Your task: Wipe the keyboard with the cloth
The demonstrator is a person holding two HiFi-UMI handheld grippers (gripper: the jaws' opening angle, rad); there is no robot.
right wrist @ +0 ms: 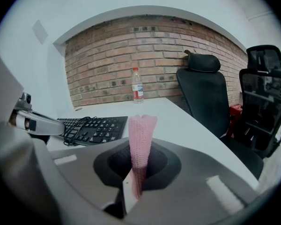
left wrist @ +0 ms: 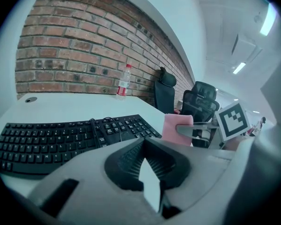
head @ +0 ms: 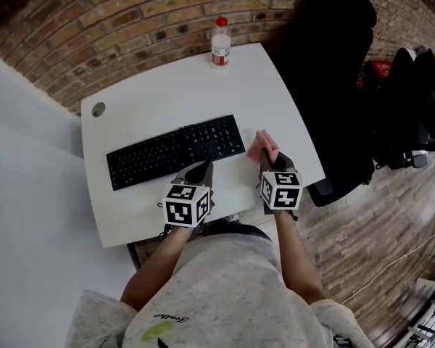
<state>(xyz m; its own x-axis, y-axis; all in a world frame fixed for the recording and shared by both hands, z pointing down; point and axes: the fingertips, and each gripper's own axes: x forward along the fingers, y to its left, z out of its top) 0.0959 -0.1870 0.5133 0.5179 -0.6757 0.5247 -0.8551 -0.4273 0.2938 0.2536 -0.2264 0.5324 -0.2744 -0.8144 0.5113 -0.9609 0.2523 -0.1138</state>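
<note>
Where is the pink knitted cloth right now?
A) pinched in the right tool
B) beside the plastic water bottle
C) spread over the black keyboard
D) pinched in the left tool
A: in the right gripper view the pink knitted cloth stands clamped between the jaws of the right tool.

No word or number reads for certain.

- Grey marled T-shirt (head: 225, 281) on the person: a short dark script word across the chest, letters too small and warped to make out. Below it a yellow-green blot of print, no letters.
- Clear plastic bottle with red cap (head: 220, 43): red band label, print unreadable in every view.
- Black full-size keyboard (head: 175, 151): white key legends show only as specks.
- Left hand-held gripper (head: 200, 171): its white marker cube (head: 186, 204) bears black-and-white square code patterns, no letters or digits.
- Right hand-held gripper (head: 267, 159): second marker cube (head: 281, 189), same kind of pattern.
</note>
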